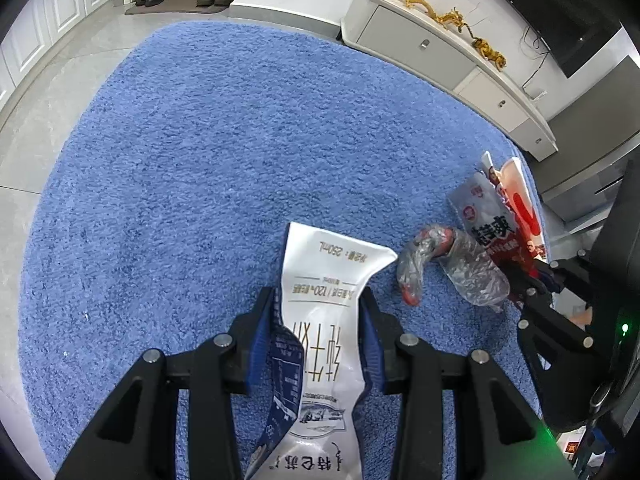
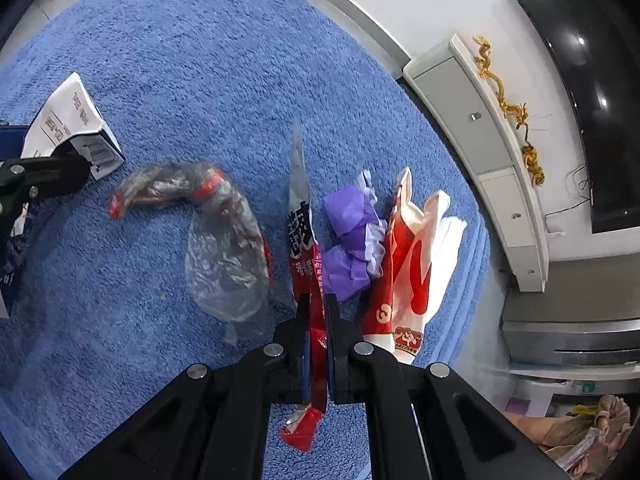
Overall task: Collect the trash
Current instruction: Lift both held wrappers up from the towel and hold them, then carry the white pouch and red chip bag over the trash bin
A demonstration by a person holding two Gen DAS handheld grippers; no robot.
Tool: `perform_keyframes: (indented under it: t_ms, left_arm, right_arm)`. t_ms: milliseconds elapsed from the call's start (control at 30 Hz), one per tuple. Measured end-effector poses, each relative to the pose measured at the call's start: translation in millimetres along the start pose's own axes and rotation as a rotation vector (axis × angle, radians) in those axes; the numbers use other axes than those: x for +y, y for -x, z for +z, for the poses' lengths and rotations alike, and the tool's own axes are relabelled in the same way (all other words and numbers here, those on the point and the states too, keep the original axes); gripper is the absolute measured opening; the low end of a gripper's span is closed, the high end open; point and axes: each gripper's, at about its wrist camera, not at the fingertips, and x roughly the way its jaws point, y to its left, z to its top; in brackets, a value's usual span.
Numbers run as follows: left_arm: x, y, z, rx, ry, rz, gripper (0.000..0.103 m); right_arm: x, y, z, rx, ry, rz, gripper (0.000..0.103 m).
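trash on blue rug (image 1: 180, 160): crushed milk carton (image 1: 320, 320) pinched in left gripper (image 1: 320, 300) jaws, red snack wrapper (image 2: 308, 264) pinched in right gripper (image 2: 318, 304) jaws, crumpled plastic bottle (image 2: 224, 248) between them, purple wad (image 2: 352, 240) and red-white bag (image 2: 408, 264) near rug's right edge, open rug beyond.

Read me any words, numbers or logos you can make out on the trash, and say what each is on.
"250mL", upside down: flattened milk carton in the left gripper.
"120": same carton.
Large Chinese characters: same carton, not read with confidence.
Large dark Chinese characters: red snack wrapper in the right gripper, partly folded.
Round logo: red-and-white bag, unreadable.
Fine print: too small.
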Motion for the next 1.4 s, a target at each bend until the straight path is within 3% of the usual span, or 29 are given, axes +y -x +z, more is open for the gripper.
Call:
perform_keyframes:
  t_ms: [267, 600, 833, 1067, 1400]
  left_arm:
    - [12.7, 3.4, -0.6, -0.003, 0.009, -0.044, 0.039]
    - [10.3, 5.4, -7.1, -0.039, 0.013, -0.028, 0.039]
    - [27.4, 13.9, -8.8, -0.067, 0.092, -0.075, 0.038]
    - [25.7, 42.2, -18.7, -0.125, 0.077, -0.067, 0.038]
    - [0.3, 76.0, -60.9, -0.164, 0.035, -0.093, 0.038]
  right_arm:
    - [18.8, 12.2, 4.0, -0.072, 0.056, 0.012, 0.006]
    - [24.0, 27.5, -4.3, -0.206, 0.115, 0.031, 0.006]
    - [19.2, 48.9, -28.3, -0.315, 0.156, 0.035, 0.006]
    - [15.3, 76.4, -59.0, -0.413, 0.184, 0.048, 0.006]
    - [3.9, 90.6, -109.6, -0.468, 0.169, 0.016, 0.006]
